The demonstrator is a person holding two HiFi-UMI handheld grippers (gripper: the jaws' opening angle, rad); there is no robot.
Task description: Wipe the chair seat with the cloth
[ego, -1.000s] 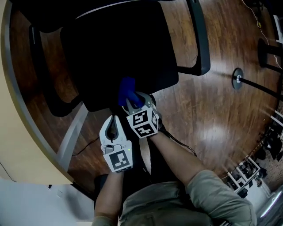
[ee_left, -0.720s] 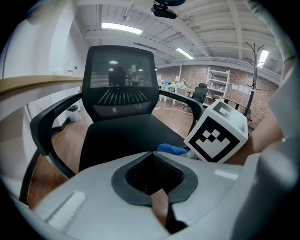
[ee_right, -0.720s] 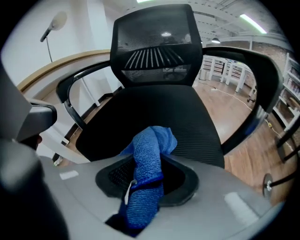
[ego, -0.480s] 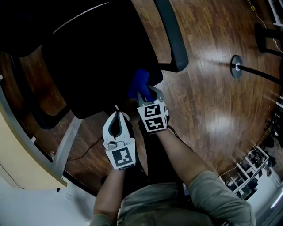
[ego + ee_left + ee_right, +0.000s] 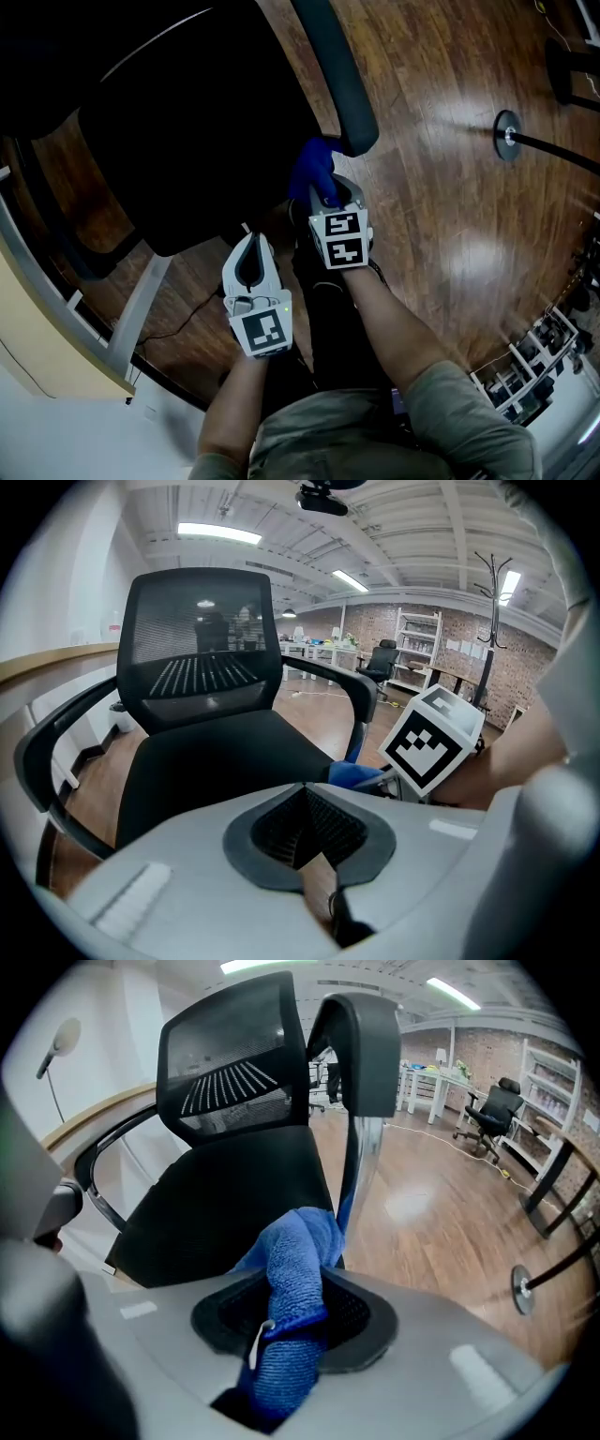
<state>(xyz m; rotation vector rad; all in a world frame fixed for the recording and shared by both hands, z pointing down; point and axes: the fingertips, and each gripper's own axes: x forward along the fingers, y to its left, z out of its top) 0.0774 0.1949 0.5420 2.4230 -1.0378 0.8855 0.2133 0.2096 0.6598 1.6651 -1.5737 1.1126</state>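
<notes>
Here there is one black office chair with a mesh back and two armrests, one blue microfibre cloth, and two hand-held grippers. The chair seat lies ahead of the person on the brown wooden floor, with the pale curved desk off to the left in the head view.

The right gripper has its fingers closed on the blue microfibre cloth, which fills the gap between them. The cloth's long axis runs straight out along the gripper, from the fingers forward. Its bunched free end points at the chair, at the front corner of the seat just below the dark padded armrest on that side. A small white tag hangs from the cloth near the fingers. Whether the cloth's end presses on the seat cannot be told.

The left gripper is held just beside the right one, a little nearer the person and off the seat's front edge. Its fingers are closed together with nothing between them, pointing toward the seat and backrest.
</notes>
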